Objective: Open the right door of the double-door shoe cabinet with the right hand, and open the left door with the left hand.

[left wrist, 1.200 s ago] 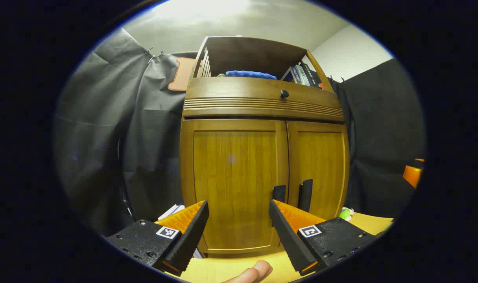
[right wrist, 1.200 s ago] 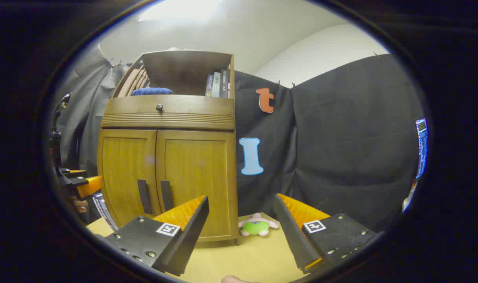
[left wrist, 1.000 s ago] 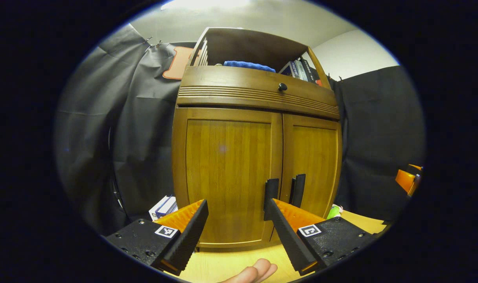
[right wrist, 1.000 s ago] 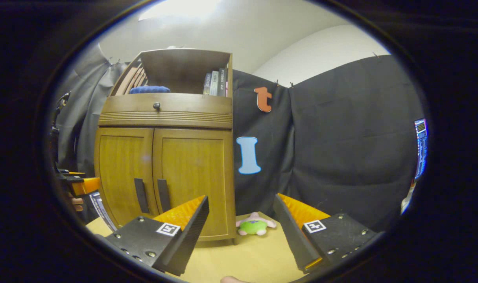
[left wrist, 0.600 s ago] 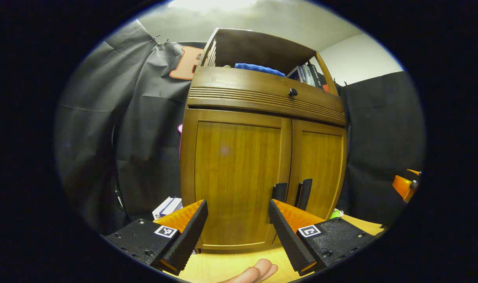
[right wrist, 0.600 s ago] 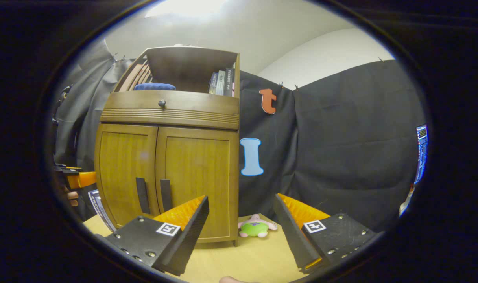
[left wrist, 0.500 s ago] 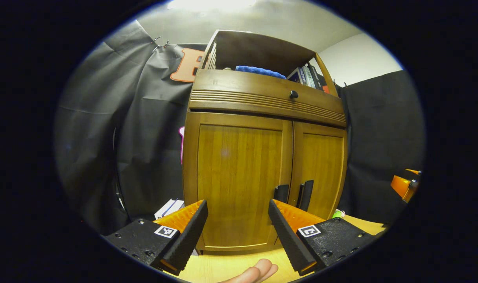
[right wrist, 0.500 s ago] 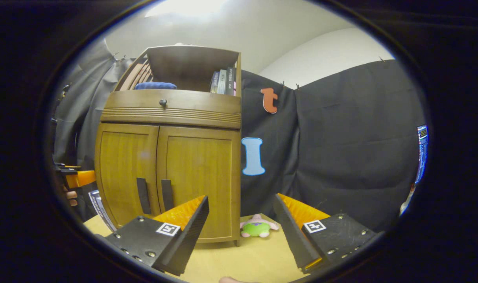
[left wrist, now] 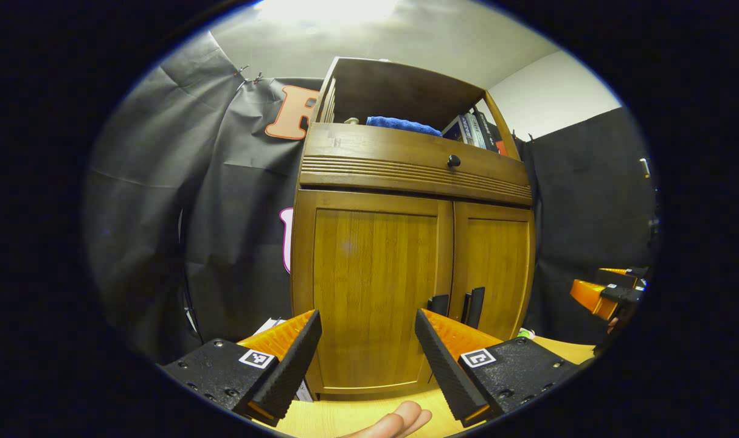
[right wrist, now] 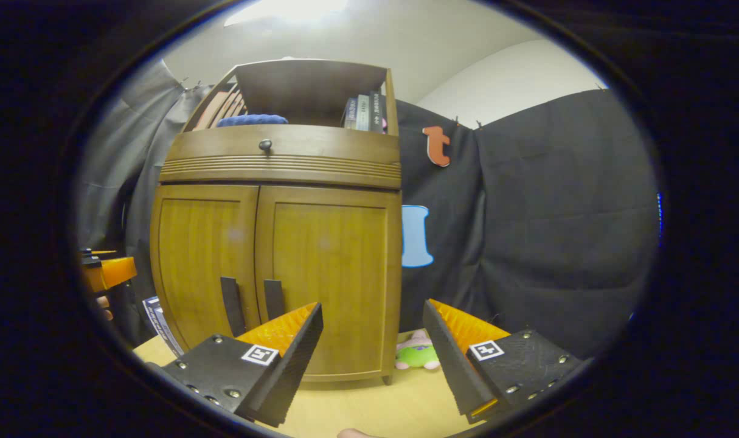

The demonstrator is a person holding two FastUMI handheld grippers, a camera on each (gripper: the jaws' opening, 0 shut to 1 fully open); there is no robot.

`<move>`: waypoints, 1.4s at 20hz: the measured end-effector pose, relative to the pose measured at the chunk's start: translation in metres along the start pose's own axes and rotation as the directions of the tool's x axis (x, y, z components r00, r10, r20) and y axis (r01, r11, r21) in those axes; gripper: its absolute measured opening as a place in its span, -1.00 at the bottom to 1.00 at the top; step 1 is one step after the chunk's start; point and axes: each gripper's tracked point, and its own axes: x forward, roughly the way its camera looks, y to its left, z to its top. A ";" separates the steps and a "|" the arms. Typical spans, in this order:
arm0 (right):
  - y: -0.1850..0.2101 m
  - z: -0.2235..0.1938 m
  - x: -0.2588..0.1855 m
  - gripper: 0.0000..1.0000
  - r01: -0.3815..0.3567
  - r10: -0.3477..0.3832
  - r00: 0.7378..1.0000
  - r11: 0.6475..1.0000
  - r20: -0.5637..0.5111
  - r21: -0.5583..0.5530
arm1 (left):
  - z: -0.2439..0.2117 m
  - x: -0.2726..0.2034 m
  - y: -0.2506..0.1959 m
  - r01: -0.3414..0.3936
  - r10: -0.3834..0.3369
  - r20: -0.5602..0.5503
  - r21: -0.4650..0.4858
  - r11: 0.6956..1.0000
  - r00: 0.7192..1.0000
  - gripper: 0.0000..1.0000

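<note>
Both tongs (left wrist: 368, 340) (right wrist: 373, 340) gape short of the closed cabinet doors (right wrist: 266, 274)

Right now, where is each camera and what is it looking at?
Left gripper view: rides the left gripper, low, facing the shoe cabinet's left door; its open fingers and a fingertip show.
Right gripper view: rides the right gripper, aimed past the cabinet's right edge at the plush toy; its open fingers show.
Shared: both doors shut, the two door handles, the blue cloth, the books, and each other's gripper.
</note>
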 end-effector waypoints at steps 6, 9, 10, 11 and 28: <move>0.043 -0.023 0.032 0.97 -0.072 0.072 0.996 0.997 -0.055 -0.005 | 0.002 0.002 0.008 -0.019 0.019 0.005 -0.009 1.000 1.000 0.86; 0.059 -0.030 0.045 0.97 -0.110 0.110 0.991 0.994 -0.074 0.009 | 0.005 0.001 0.013 -0.028 0.028 0.012 -0.020 0.999 1.000 0.86; 0.065 -0.033 0.050 0.97 -0.124 0.125 0.989 0.992 -0.079 0.007 | 0.006 0.001 0.014 -0.030 0.031 0.016 -0.026 0.999 0.999 0.86; 0.067 -0.035 0.053 0.97 -0.129 0.129 0.988 0.992 -0.083 0.000 | 0.007 0.001 0.015 -0.028 0.029 0.019 -0.029 0.999 0.999 0.86; 0.148 -0.058 0.109 0.87 -0.264 0.273 0.957 0.960 -0.100 0.092 | -0.008 0.009 -0.001 0.048 -0.048 -0.030 -0.009 0.999 0.998 0.86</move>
